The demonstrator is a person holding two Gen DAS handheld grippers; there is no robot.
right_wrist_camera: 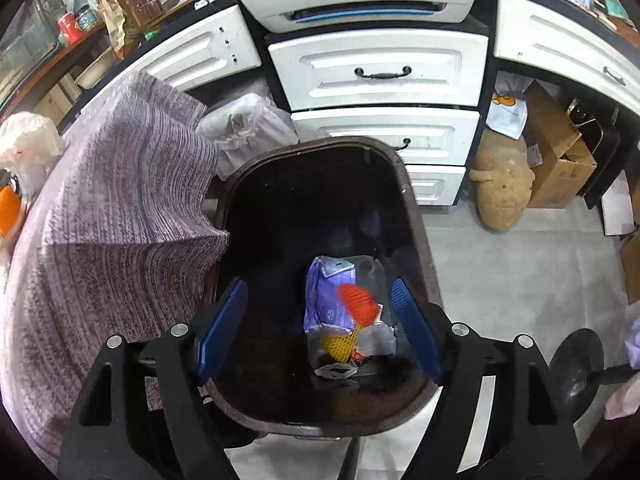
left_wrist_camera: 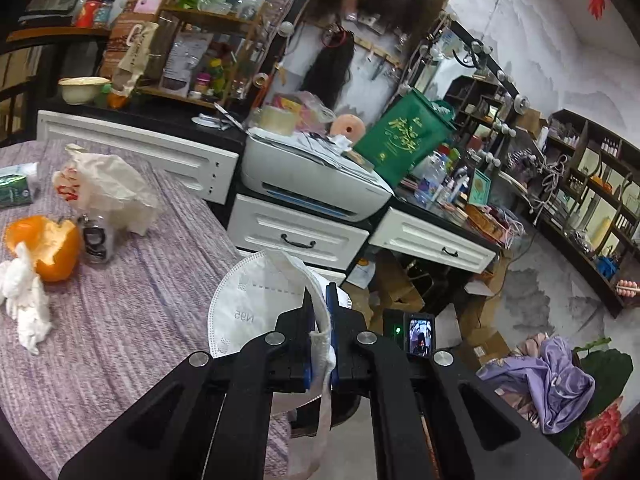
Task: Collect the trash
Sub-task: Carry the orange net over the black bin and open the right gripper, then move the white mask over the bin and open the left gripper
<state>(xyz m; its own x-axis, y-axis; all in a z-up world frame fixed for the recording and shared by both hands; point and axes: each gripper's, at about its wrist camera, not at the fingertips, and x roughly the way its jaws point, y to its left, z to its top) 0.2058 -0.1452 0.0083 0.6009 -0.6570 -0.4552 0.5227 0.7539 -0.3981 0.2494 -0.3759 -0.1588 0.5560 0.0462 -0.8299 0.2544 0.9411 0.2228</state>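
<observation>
Your left gripper (left_wrist_camera: pixel 320 320) has its 2 blue pads pinched tight on a white N95 mask (left_wrist_camera: pixel 256 304), gripping it along the folded edge so the cup of the mask fans out to the left and a strap end hangs down below the fingers. You're holding it just past the edge of the table (left_wrist_camera: pixel 120 320), the one with the purple knit cloth on it.

There's more trash sitting on that table: an orange peel (left_wrist_camera: pixel 48 244) with a crumpled white tissue (left_wrist_camera: pixel 24 300) right against it, a small clear glass jar (left_wrist_camera: pixel 96 240) just beside the peel, and a scrunched plastic bag (left_wrist_camera: pixel 108 184) behind the jar. A green packet (left_wrist_camera: pixel 16 190) lies near the far left edge.

Your right gripper (right_wrist_camera: pixel 320 328) is spread wide with nothing between the pads, and it hangs directly over the dark trash bin (right_wrist_camera: pixel 416 216). The bin stands on the floor right up against the draped cloth of the table, in front of the white drawers (right_wrist_camera: pixel 380 68). Down inside it you can see a purple wrapper (right_wrist_camera: pixel 324 292), an orange mesh piece (right_wrist_camera: pixel 358 302) on top of that, a yellow mesh bit (right_wrist_camera: pixel 340 344) and some clear plastic.
</observation>
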